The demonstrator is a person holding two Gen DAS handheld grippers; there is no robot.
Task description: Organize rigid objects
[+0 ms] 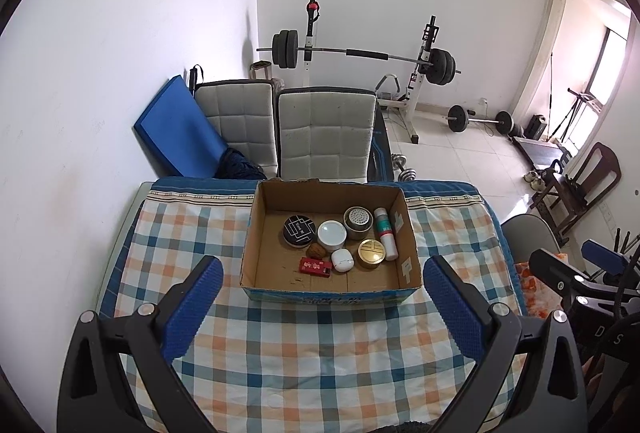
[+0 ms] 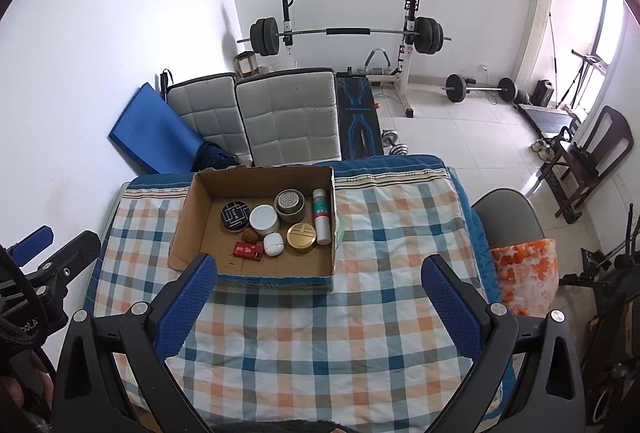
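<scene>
A cardboard box (image 1: 256, 229) (image 2: 184, 229) stands on the checked tablecloth (image 1: 304, 357) (image 2: 320, 337). Inside lie several rigid items: a black round tin (image 1: 299, 230), a white jar (image 1: 332, 234), a metal shaker (image 1: 358, 222), a white bottle (image 1: 385, 233), a gold tin (image 1: 372, 253), a white case (image 1: 342, 260), a red box (image 1: 316, 266) and a walnut (image 1: 317, 250). My left gripper (image 1: 322, 307) is open and empty, short of the box. My right gripper (image 2: 320, 303) is open and empty, near the box's front right corner.
Two padded chairs (image 1: 324, 133) stand behind the table. A barbell rack (image 1: 360, 55) and dumbbells (image 1: 478, 119) are on the tiled floor beyond. A grey chair with an orange patterned cloth (image 2: 524, 277) is at the table's right edge. A blue mat (image 1: 176, 129) leans on the wall.
</scene>
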